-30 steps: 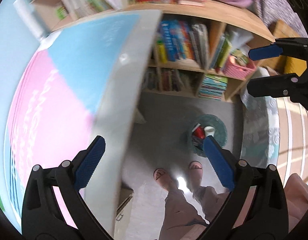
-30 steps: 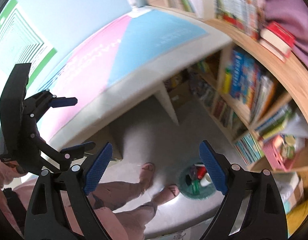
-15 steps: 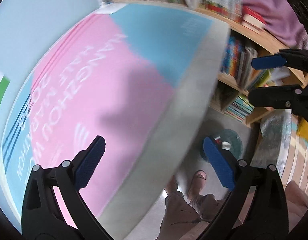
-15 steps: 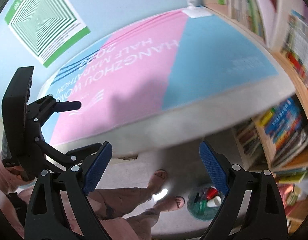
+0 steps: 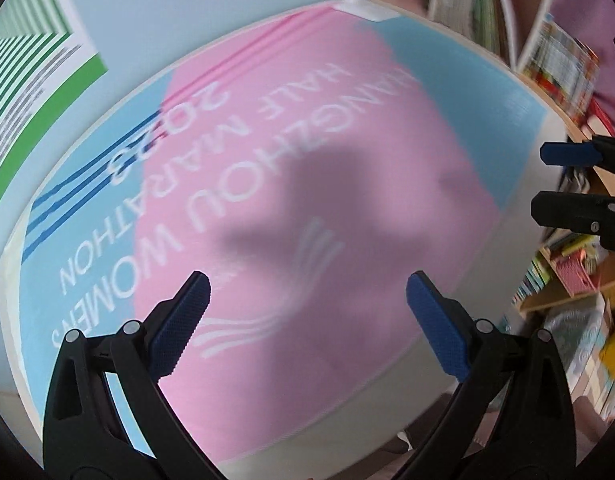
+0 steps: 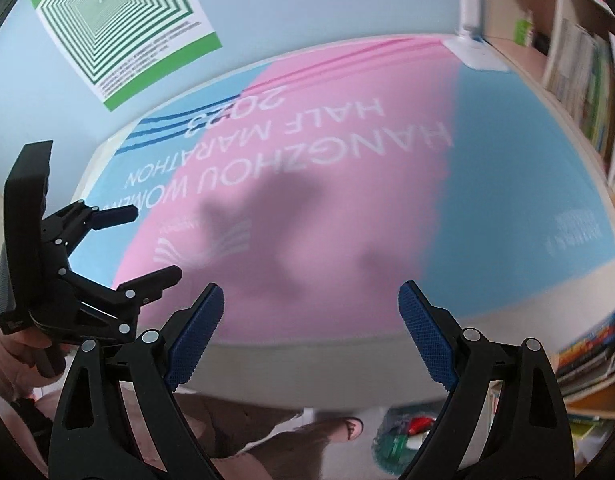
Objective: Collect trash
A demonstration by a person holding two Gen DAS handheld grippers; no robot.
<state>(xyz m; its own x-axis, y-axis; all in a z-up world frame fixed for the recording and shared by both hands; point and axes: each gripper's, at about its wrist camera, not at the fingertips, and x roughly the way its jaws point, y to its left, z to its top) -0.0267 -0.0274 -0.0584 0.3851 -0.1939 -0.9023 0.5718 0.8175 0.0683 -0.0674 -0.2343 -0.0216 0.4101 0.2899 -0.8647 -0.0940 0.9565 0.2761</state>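
Note:
My left gripper [image 5: 307, 292] is open and empty above a table covered by a pink and blue printed mat [image 5: 291, 168]. My right gripper [image 6: 311, 304] is open and empty over the same mat [image 6: 347, 184], near its front edge. The left gripper also shows at the left of the right wrist view [image 6: 147, 240], and the right gripper at the right edge of the left wrist view [image 5: 563, 176]. A teal trash bin [image 6: 391, 444] with red and green items stands on the floor below the table edge. No trash shows on the mat.
A wooden bookshelf [image 6: 579, 68] full of books runs along the right side. A green striped poster [image 6: 119, 20] hangs on the light blue wall. The person's foot [image 6: 347, 428] is on the floor by the bin.
Both grippers have swung up from facing the floor and bin to facing the table top. The mat now fills both views. Both stay open.

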